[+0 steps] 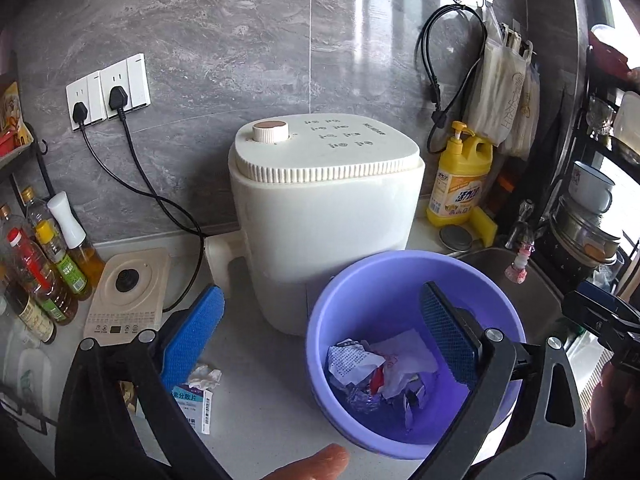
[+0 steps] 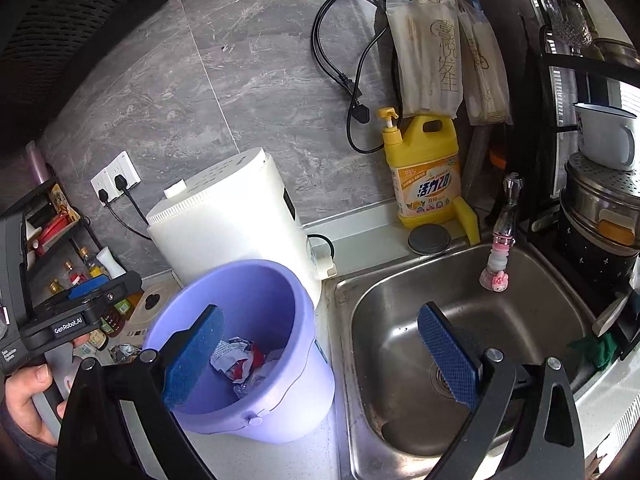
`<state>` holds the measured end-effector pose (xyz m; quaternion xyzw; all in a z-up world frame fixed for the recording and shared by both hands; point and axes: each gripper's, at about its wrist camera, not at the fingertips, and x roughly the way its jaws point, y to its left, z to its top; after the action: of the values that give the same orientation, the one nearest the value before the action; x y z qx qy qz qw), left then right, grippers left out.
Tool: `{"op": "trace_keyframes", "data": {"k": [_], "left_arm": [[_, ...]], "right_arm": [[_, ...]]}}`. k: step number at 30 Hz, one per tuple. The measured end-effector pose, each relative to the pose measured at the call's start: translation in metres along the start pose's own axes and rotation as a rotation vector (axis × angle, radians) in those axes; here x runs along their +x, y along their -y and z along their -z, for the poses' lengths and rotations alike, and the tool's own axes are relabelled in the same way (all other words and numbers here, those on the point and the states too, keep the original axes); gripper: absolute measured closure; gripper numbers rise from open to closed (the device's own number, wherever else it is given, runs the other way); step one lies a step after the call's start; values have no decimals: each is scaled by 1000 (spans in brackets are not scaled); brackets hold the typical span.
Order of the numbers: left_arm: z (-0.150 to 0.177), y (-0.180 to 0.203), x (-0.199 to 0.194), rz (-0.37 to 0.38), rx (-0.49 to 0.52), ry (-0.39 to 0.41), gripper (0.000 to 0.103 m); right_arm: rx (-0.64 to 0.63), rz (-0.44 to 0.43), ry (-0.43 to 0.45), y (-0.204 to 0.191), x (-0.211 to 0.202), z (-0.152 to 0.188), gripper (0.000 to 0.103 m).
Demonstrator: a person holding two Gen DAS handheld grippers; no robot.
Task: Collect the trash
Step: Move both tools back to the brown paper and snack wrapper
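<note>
hovering left gripper [image 1: 320, 352], jaws wide open and empty, over round lilac plastic bucket [image 1: 344, 280]; right gripper [image 2: 320, 360] likewise open, empty. risk: clipping the rim tips it; crumpled white paper scrap [image 1: 206, 376] on desk gets missed.

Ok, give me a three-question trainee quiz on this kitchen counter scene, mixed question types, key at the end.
1. True or false: the round lilac plastic bucket is empty.
2. Multiple choice: the yellow pump bottle of dish soap stands (A) inside the steel sink, (B) on the counter against the grey wall behind the stainless steel sink, (C) on top of the white appliance.
3. Short answer: which trash lies on the counter outside the bucket, near the left gripper?

Key
1. False: crumpled wrappers and paper lie in it.
2. B.
3. A crumpled white tissue and a small printed white-and-blue sachet. Both grippers are open and hold nothing, the right gripper included.
</note>
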<state>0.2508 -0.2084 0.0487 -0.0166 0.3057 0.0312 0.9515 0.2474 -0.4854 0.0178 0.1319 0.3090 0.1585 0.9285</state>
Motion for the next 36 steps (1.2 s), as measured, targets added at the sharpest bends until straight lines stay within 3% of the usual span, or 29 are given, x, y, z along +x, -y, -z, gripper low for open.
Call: {"op": "trace_keyframes", "data": {"k": [12, 21, 29, 36], "left_arm": [[21, -84, -30, -131, -141, -57, 6], [37, -158, -69, -183, -336, -12, 6], [57, -195, -92, -227, -335, -22, 6], [78, -218, -99, -205, -326, -35, 6]], "right_arm": [[-66, -116, -41, -63, 24, -7, 8], [-149, -205, -80, -125, 45, 1, 8], [-217, -273, -111, -178, 58, 13, 8], [-275, -317, -133, -226, 67, 25, 8]]}}
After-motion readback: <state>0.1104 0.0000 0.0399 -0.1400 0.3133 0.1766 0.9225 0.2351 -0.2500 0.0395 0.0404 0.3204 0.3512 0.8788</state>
